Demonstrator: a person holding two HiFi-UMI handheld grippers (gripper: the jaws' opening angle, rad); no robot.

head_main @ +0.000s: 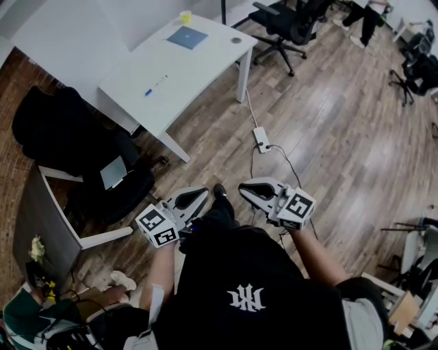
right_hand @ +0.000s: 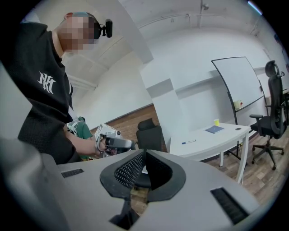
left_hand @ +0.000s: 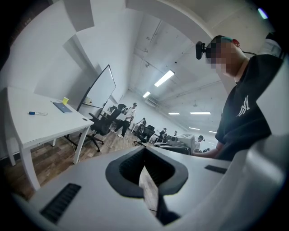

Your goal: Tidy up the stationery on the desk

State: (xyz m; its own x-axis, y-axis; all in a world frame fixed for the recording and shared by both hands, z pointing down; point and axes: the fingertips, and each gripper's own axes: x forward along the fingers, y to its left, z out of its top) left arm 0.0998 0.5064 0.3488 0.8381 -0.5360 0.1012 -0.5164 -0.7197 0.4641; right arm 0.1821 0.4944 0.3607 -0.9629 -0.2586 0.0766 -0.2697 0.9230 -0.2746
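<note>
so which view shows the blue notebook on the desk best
The head view: it looks down onto the white desk, so the blue notebook shows its whole cover. In the left gripper view the notebook is a thin, foreshortened sliver; in the right gripper view the notebook is small and flattened.

The desk [head_main: 171, 75] stands in the upper left part of the head view, well apart from the person. On it, a pen [head_main: 148, 91] lies near the end closer to the person, a notebook [head_main: 187, 37] lies further back, and a cup [head_main: 185, 17] stands behind the notebook, at the far edge. To the right of the desk, beyond its corner, is an office chair [head_main: 284, 27]. A second chair [head_main: 75, 137] stands left of the desk, nearer to the person, with a flat thing [head_main: 113, 172] lying on it. A power strip [head_main: 261, 139] lies on the floor [head_main: 328, 137], between the desk and the grippers. The left gripper [head_main: 198, 196] and the right gripper [head_main: 248, 187] are side by side, near each other, before the person's body.
</note>
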